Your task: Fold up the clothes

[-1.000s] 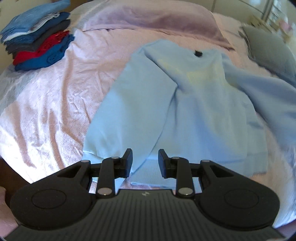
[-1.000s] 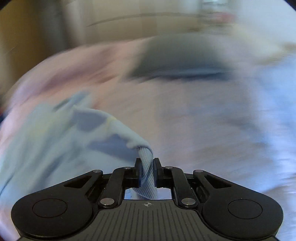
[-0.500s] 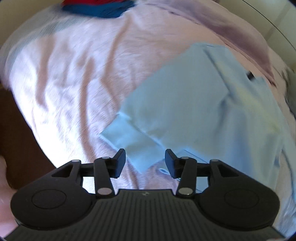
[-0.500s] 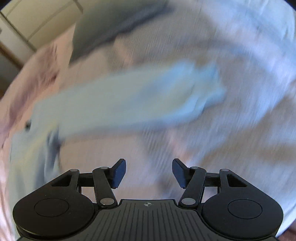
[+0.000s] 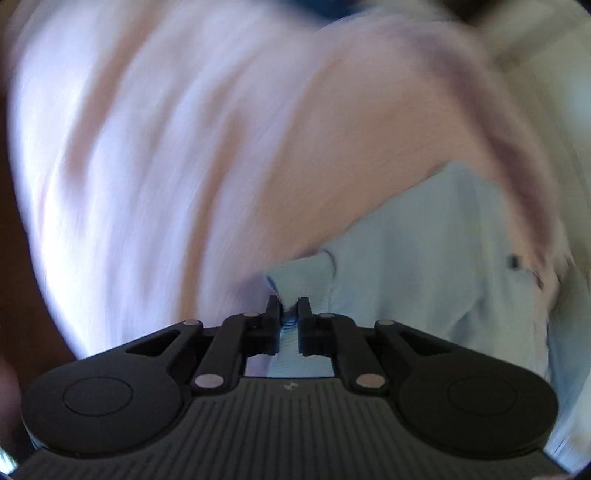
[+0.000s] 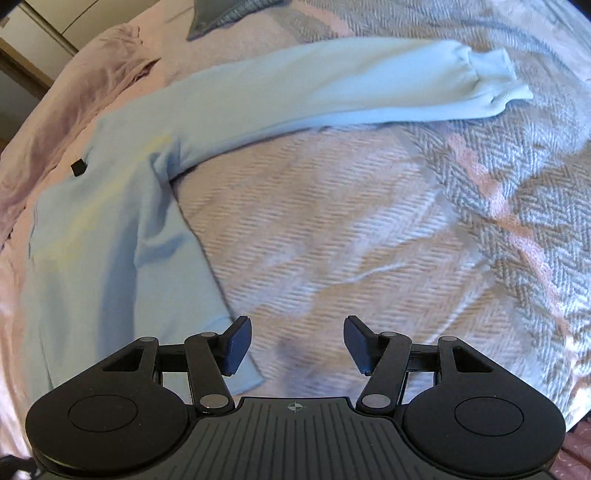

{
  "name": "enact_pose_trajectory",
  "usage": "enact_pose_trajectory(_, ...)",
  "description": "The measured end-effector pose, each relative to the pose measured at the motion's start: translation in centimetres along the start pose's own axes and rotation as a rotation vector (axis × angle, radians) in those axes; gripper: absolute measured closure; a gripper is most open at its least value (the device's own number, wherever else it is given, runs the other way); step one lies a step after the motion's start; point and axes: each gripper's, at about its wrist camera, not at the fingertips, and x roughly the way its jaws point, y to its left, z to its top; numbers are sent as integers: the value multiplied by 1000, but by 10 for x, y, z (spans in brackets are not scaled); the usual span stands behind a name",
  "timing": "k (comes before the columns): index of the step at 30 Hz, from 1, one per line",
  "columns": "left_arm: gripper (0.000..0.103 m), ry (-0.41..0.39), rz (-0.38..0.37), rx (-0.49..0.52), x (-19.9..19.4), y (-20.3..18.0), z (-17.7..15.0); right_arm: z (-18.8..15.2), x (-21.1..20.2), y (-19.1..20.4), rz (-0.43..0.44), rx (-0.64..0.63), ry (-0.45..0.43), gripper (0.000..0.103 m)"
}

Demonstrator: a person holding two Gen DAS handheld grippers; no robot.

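A light blue sweater (image 6: 110,240) lies flat on the bed, with a black neck label (image 6: 78,168). Its one sleeve (image 6: 332,88) stretches out to the right and ends in a ribbed cuff (image 6: 495,77). My right gripper (image 6: 297,343) is open just above the bedspread, nothing between its fingers; its left finger (image 6: 236,343) overlaps the sweater's hem corner. In the blurred left wrist view the sweater (image 5: 424,277) fills the lower right. My left gripper (image 5: 287,314) has its jaws closing, and the pads pinch a ribbed edge of the sweater near its corner.
A pink sheet (image 5: 166,166) covers the bed left of the sweater. A grey and pink herringbone blanket (image 6: 443,221) lies under the outstretched sleeve. A grey pillow (image 6: 221,14) and a bunched pink duvet (image 6: 74,92) sit at the far side.
The left gripper swung down to the sweater's near edge, opened wider, then closed on it. The right gripper let go of the sleeve cuff, opened wide and dropped toward the hem.
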Motion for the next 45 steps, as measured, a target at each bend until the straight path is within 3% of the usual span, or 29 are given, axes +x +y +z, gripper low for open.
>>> enact_pose_trajectory(5, 98, -323, 48, 391, -41, -27, 124, -12, -1, 30, 5, 34, -41, 44)
enact_pose_trajectory(9, 98, -474, 175, 544, -38, -25, 205, -22, -5, 52, 22, 47, -75, 44)
enact_pose_trajectory(13, 93, -391, 295, 616, 15, -5, 230, -32, -5, 62, 26, 47, -83, 44)
enact_pose_trajectory(17, 92, -222, 413, 515, 62, 22, 200, -41, -6, 52, 16, 51, -72, 44)
enact_pose_trajectory(18, 92, -181, 403, 472, 66, 28, 186, -44, -7, 48, 13, 53, -70, 44)
enact_pose_trajectory(19, 92, -144, 340, 422, 61, 33, 167, -46, -7, 44, 10, 55, -69, 44)
enact_pose_trajectory(22, 89, -4, 78, 356, 39, 20, 97, -54, -8, 25, 22, 88, -69, 44)
enact_pose_trajectory(24, 79, 126, -97, 357, 27, 4, 48, -59, -8, 9, 56, 134, -78, 44)
enact_pose_trajectory(25, 68, 185, -166, 362, 24, -6, 25, -62, -8, 0, 80, 161, -86, 44)
enact_pose_trajectory(27, 62, 277, -266, 370, 24, -25, -18, -68, -5, -14, 135, 226, -100, 44)
enact_pose_trajectory(31, 50, 311, -237, 340, 41, -40, -58, -77, 4, -37, 247, 348, -103, 44)
enact_pose_trajectory(34, 53, 305, -203, 285, 49, -34, -69, -80, 15, -49, 347, 417, -101, 44)
enact_pose_trajectory(36, 68, 296, -203, 256, 61, -34, -64, -82, 28, -54, 429, 468, -96, 44)
enact_pose_trajectory(37, 96, 306, -221, 242, 64, -34, -63, -83, 35, -54, 475, 491, -89, 44)
enact_pose_trajectory(39, 97, 311, -245, 228, 60, -37, -60, -83, 49, -49, 529, 510, -93, 44)
enact_pose_trajectory(41, 98, 279, -274, 244, 44, -40, -52, -77, 51, -39, 488, 481, -96, 83)
enact_pose_trajectory(43, 98, 231, -327, 224, 17, -34, -37, -70, 36, -28, 428, 400, -123, 95)
enact_pose_trajectory(45, 98, 180, -356, 190, -18, -16, -18, -63, -8, -16, 404, 268, -185, 97)
